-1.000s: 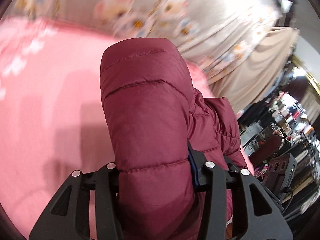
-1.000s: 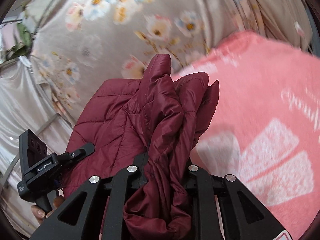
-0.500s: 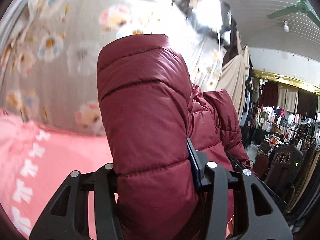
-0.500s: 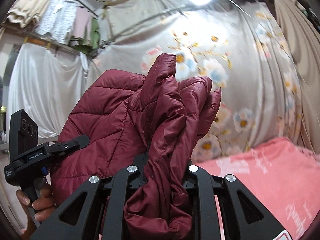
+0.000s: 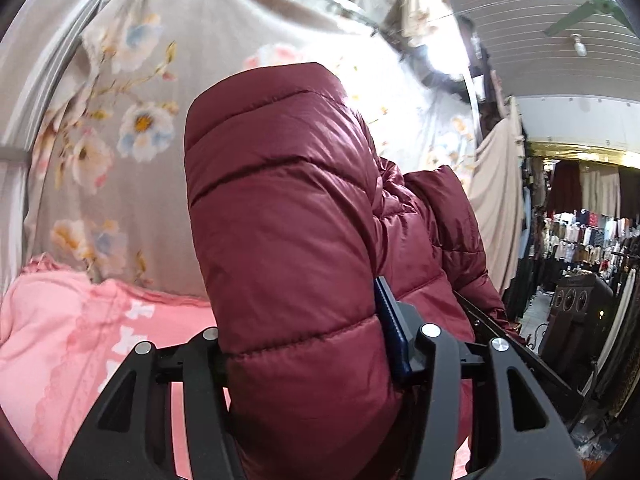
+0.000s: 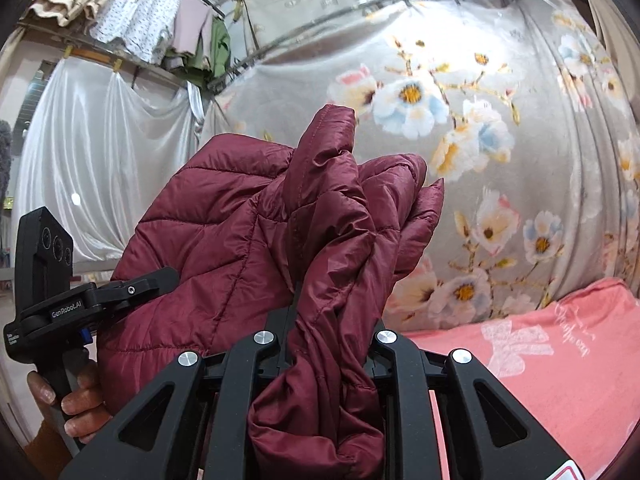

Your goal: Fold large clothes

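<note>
Gripping the maroon puffer jacket [image 5: 288, 240] aloft, both tongs (left [image 5: 308, 344], right [image 6: 324, 340]) were clenched on it, probably to straighten it above the pink bed [image 6: 560, 360].

Floral sheet [image 6: 460, 128] hangs behind a pink blanket [image 6: 560, 360]. White curtain [image 6: 100, 152] far left, hung clothes [image 6: 132, 8] above it. Ceiling fan [image 5: 580, 16] and clothes racks [image 5: 580, 236] at right in left view.

Clothing shop, racks of hanging garments [image 5: 580, 240], shirts on a rail [image 6: 136, 12], floral sheet backdrop [image 6: 460, 128]
</note>
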{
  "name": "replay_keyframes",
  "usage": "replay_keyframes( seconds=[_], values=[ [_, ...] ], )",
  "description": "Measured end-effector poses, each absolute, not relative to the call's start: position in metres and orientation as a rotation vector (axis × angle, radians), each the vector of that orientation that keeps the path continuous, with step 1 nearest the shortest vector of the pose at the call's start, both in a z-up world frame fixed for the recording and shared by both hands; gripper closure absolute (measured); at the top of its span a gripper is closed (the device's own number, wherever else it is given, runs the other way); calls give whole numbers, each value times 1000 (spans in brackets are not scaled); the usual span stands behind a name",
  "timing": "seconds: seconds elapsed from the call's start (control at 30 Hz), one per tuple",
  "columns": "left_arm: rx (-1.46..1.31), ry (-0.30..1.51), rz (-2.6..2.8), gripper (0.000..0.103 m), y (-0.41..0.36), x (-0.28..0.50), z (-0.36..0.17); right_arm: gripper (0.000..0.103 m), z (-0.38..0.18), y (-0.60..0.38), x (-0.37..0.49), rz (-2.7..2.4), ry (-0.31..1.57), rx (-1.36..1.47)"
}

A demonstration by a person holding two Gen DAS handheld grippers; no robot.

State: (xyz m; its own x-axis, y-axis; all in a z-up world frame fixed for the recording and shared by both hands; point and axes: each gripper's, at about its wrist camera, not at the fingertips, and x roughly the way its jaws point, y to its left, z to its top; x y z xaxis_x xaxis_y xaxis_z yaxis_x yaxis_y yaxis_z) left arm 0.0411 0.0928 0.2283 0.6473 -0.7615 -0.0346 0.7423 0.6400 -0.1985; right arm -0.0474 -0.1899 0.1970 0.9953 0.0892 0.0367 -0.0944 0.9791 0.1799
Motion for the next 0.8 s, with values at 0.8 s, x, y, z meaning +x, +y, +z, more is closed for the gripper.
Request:
replay_keyframes(
  seconds=[0.8],
  values=[
    [-161, 547, -793, 52, 53, 234, 30, 85, 9, -198, 116, -51, 359, 306]
  ],
)
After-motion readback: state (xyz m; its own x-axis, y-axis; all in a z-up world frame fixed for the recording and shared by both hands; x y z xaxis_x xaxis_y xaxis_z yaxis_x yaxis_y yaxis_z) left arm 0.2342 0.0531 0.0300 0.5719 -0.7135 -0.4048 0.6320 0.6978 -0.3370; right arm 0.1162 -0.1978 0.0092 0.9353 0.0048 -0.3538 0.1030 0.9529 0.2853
